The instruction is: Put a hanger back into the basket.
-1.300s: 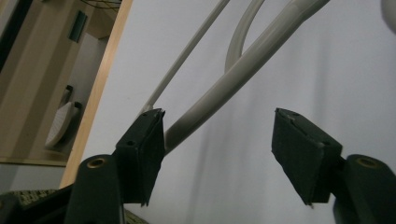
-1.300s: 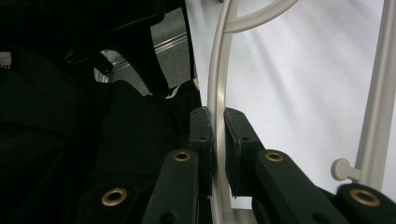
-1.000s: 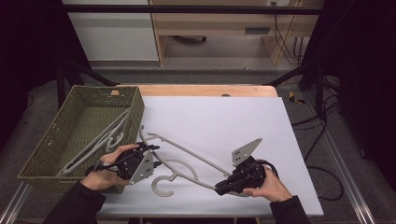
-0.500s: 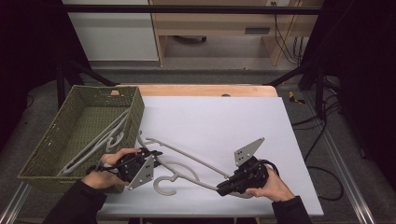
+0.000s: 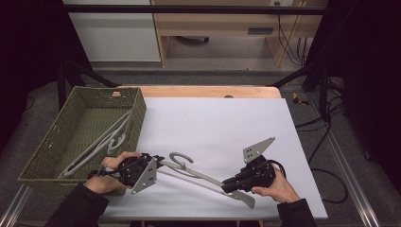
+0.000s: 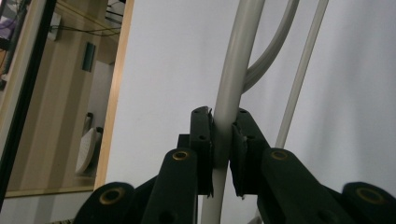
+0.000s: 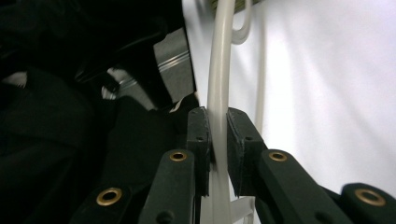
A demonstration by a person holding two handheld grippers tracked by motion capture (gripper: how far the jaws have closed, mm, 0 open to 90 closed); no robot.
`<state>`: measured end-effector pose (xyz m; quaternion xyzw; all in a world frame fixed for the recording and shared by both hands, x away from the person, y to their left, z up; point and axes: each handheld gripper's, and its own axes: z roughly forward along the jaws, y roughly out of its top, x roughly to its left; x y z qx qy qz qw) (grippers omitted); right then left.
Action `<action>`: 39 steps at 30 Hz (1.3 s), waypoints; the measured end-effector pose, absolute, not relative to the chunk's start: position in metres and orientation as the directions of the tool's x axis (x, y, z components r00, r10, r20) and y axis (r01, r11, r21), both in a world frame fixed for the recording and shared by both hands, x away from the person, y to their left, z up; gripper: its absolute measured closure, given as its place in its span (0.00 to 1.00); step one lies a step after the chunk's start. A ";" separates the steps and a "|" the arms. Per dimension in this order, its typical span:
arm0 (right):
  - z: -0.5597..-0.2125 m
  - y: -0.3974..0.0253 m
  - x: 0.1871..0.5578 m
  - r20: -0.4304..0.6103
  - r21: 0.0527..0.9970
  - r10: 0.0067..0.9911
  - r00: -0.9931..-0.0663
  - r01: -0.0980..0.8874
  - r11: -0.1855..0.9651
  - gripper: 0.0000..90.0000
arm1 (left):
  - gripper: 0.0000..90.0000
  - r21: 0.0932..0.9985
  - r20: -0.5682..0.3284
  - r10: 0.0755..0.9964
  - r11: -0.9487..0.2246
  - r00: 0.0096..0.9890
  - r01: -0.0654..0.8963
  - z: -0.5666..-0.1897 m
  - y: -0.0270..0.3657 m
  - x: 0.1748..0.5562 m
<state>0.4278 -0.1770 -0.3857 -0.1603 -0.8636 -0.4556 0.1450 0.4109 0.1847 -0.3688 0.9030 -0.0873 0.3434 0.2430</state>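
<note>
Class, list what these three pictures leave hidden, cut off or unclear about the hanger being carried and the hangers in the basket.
1. High view: the hanger ends are covered by the left gripper and right gripper.
2. High view: how many hangers lie in the basket is unclear; they overlap and are small.
3. Left gripper view: the hanger's hook is cut off by the top edge.
4. Right gripper view: a dark sleeve hides the table's left part.

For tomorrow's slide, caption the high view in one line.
Both grippers, left and right, clamp a grey hanger beside a green basket.
</note>
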 end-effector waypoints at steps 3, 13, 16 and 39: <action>-0.384 -0.180 0.428 0.391 0.750 0.168 -0.905 0.419 0.512 0.89 | 0.91 0.386 0.642 0.023 -0.873 0.766 -0.297 -0.369 0.183 0.411; -0.376 -0.195 0.430 0.316 0.835 0.314 -0.895 0.419 0.356 0.81 | 0.92 0.467 0.536 0.142 -0.871 0.832 -0.152 -0.366 0.177 0.415; -0.371 -0.203 0.430 0.255 0.885 0.424 -0.869 0.386 0.260 0.70 | 0.92 0.489 0.513 0.200 -0.867 0.835 -0.093 -0.366 0.174 0.417; -0.385 -0.244 0.421 0.123 0.946 0.791 -0.599 0.312 0.089 0.14 | 0.92 0.703 0.383 0.617 -0.678 0.688 0.217 -0.308 0.183 0.436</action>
